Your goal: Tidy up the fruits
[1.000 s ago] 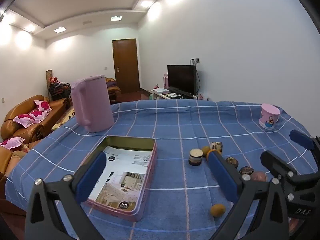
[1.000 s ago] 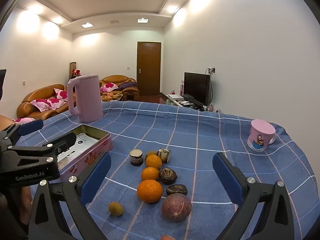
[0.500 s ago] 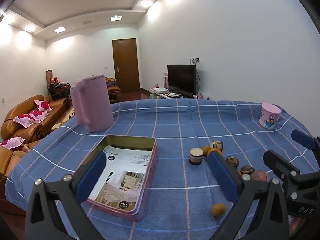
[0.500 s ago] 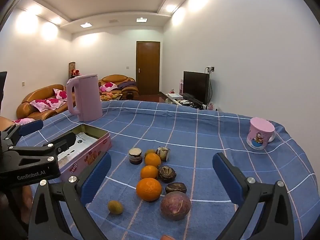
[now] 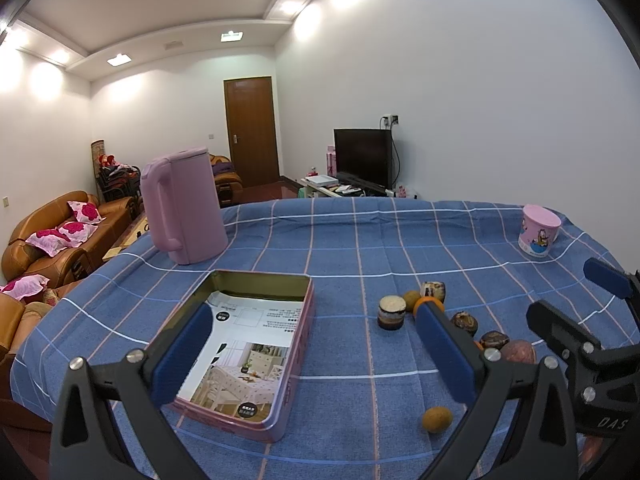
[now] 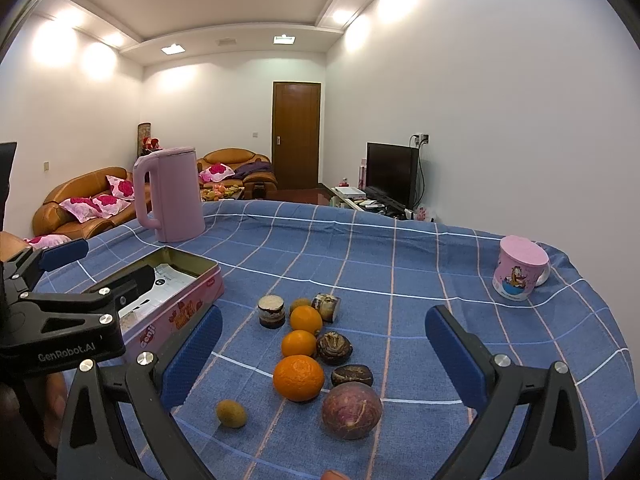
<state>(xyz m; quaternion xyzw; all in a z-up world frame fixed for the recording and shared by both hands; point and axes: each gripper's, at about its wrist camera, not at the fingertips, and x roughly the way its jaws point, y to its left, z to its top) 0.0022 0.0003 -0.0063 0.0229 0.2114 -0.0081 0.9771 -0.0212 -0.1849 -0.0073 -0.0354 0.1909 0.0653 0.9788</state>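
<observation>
A cluster of fruit lies on the blue checked tablecloth: three oranges, the nearest one (image 6: 298, 377) largest, a purple passion fruit (image 6: 351, 409), dark wrinkled fruits (image 6: 334, 347), and a small brown fruit (image 6: 231, 413) apart at the near left. An open pink tin (image 5: 256, 344) with a printed sheet inside lies left of the fruit. My left gripper (image 5: 316, 356) is open above the tin's right edge. My right gripper (image 6: 324, 364) is open, hovering over the fruit cluster. Both are empty.
A pink kettle (image 5: 182, 204) stands at the back left. A pink cartoon mug (image 6: 518, 267) stands at the far right near the table edge. A small round jar (image 6: 271, 311) and a wrapped cake (image 6: 327, 306) sit behind the fruit.
Both grippers have drifted slightly; the right one has edged forward over the fruit. Nothing was grasped or moved.
</observation>
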